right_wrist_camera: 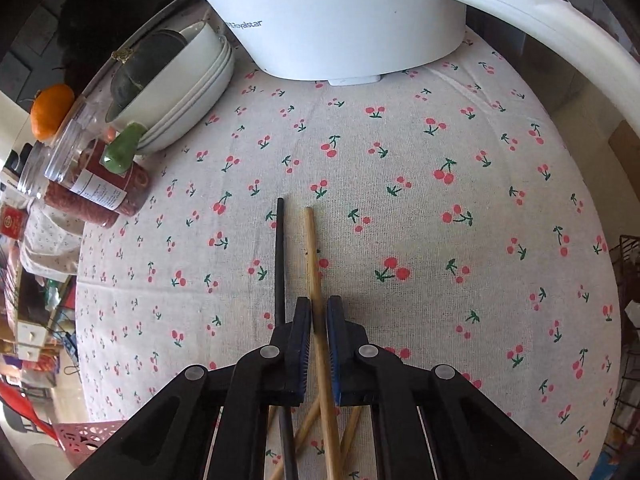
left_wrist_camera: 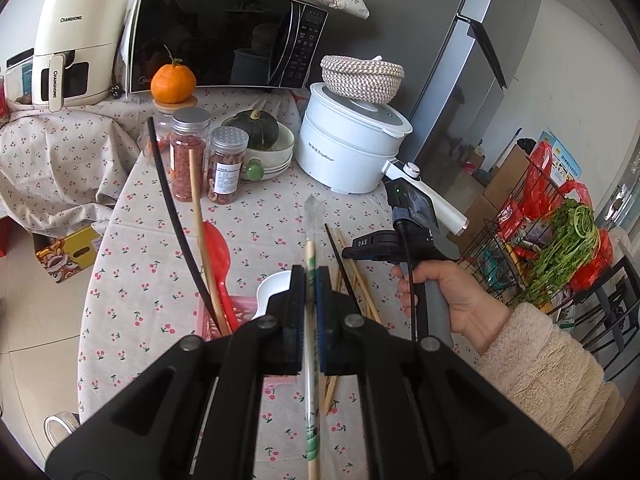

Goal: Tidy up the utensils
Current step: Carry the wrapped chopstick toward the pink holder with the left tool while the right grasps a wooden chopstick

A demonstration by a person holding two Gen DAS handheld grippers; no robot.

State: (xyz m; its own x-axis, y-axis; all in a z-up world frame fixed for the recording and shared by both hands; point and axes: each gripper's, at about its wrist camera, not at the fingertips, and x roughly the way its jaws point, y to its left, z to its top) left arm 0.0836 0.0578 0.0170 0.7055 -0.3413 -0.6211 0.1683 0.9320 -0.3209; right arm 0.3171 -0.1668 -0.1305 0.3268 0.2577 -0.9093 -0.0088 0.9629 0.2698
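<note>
My left gripper (left_wrist_camera: 310, 276) is shut on a paper-and-plastic wrapped pair of chopsticks (left_wrist_camera: 313, 224), held above the table beside a pink basket (left_wrist_camera: 244, 312). The basket holds a red spoon (left_wrist_camera: 216, 248), a black chopstick (left_wrist_camera: 172, 208) and a wooden chopstick (left_wrist_camera: 198, 208); a white spoon (left_wrist_camera: 272, 288) lies beside it. A hand holds my right gripper (left_wrist_camera: 347, 254) low over loose chopsticks (left_wrist_camera: 360, 284). In the right wrist view, the right gripper (right_wrist_camera: 319, 312) is shut on one wooden chopstick (right_wrist_camera: 311, 256). A black chopstick (right_wrist_camera: 280, 260) lies just left of it, and more wooden ones (right_wrist_camera: 348, 436) cross underneath.
A white electric pot (left_wrist_camera: 348, 148) with a long handle stands behind the chopsticks. Two jars (left_wrist_camera: 188, 156) and stacked bowls (left_wrist_camera: 272, 152) holding a green squash sit at the back left. A microwave (left_wrist_camera: 224, 36) is behind them. A wire rack (left_wrist_camera: 552, 248) with greens stands off the table's right edge.
</note>
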